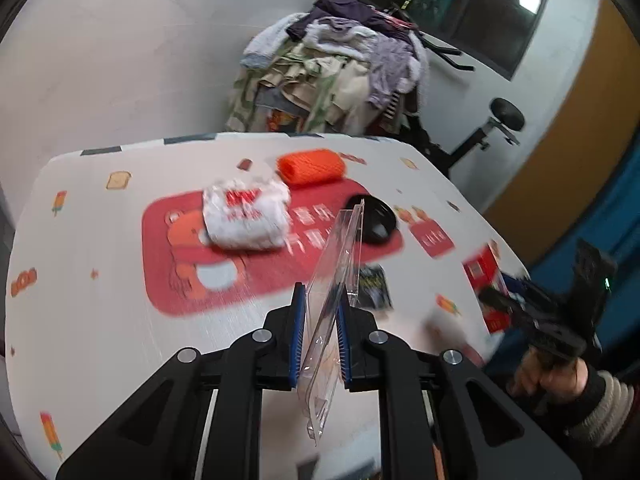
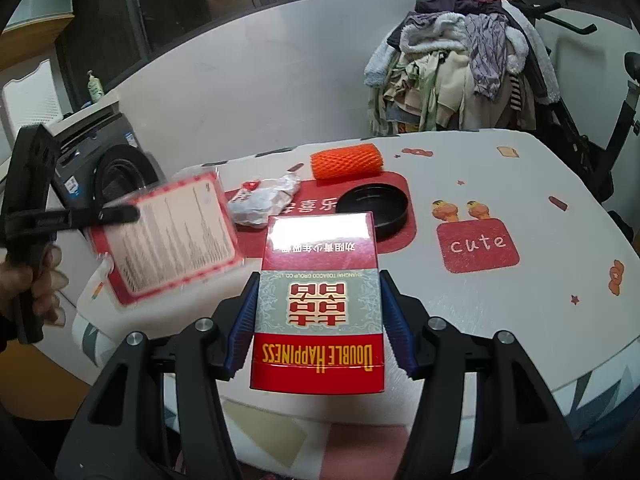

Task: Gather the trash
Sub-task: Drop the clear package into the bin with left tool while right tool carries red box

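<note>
Clutter covers the far half of the tabletop (image 2: pixel 500 320): an orange foam net sleeve (image 2: pixel 347 161) at the back edge, a crumpled white wrapper with red print (image 2: pixel 262 200) to its left, and a black round lid (image 2: pixel 374 210) lying on the red printed patch of the cloth, none of it touching either tool. The right gripper (image 2: pixel 318 312) has its jaws clenched on the sides of a red cigarette pack (image 2: pixel 318 300), held above the near edge of the tabletop with its lettering upside down to the camera; the pack blocks the view of the cloth straight ahead and overlaps the lid's near rim. The left gripper (image 1: pixel 320 336) has its jaws clamped tight on a clear plastic blister pack (image 1: pixel 336 280), seen edge-on from its own camera and raised over the tabletop; from the right wrist camera the same pack shows a red-bordered printed card, too blurred to read. A small dark packet (image 1: pixel 374 286) lies on the cloth just beyond the left jaws, its print unreadable. Behind the tabletop stands a heap of clothes (image 2: pixel 460 64), partly covering an exercise bike (image 1: pixel 492 128); a washing machine (image 2: pixel 104 164) at left is half hidden by the left hand (image 2: pixel 32 280). Much of the left wrist view is motion-smeared.
</note>
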`<action>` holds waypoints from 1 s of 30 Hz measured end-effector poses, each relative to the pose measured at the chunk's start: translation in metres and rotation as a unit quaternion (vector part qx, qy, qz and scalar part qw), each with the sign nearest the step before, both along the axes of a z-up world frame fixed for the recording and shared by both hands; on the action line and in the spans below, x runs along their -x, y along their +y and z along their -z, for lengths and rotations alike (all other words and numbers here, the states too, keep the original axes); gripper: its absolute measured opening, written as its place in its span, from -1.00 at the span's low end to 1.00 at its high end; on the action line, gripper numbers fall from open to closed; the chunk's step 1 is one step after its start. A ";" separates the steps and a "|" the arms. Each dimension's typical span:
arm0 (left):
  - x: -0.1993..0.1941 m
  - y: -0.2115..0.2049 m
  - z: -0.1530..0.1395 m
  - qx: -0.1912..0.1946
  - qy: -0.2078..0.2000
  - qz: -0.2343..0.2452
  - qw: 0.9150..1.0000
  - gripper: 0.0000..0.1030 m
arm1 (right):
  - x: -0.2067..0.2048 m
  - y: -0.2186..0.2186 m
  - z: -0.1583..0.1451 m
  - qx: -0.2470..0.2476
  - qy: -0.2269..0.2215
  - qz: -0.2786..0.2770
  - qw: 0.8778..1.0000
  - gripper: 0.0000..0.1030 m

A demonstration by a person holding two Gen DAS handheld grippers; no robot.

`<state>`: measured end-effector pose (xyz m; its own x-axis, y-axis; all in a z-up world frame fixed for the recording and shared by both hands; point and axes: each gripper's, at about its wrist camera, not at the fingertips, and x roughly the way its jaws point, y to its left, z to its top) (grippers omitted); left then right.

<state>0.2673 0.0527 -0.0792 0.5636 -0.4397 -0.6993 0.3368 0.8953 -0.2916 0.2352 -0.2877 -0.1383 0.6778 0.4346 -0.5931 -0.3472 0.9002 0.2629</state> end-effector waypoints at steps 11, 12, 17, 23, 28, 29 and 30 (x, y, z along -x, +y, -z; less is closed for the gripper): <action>0.101 -0.010 0.012 0.014 0.011 0.053 0.998 -0.71 | 0.047 0.000 -0.012 -0.003 -0.011 -0.010 1.000 0.13; 0.106 -0.011 0.014 0.015 0.012 0.055 0.998 -0.71 | 0.051 -0.001 -0.012 -0.003 -0.011 -0.011 1.000 0.13; 0.132 -0.017 0.026 0.016 0.023 0.069 0.997 -0.71 | 0.066 0.000 -0.011 0.002 -0.011 -0.011 1.000 0.13; 0.154 -0.025 0.051 0.006 0.044 0.084 0.995 -0.71 | 0.081 -0.003 -0.006 0.007 -0.008 -0.010 1.000 0.13; 0.169 -0.036 0.076 -0.011 0.065 0.104 0.992 -0.71 | 0.087 -0.004 0.000 0.011 -0.002 -0.011 1.000 0.13; 0.171 -0.039 0.082 -0.015 0.069 0.107 0.992 -0.71 | 0.088 -0.004 0.001 0.012 -0.001 -0.011 1.000 0.13; 0.173 -0.042 0.087 -0.020 0.076 0.110 0.991 -0.71 | 0.089 -0.004 0.003 0.012 0.001 -0.011 1.000 0.13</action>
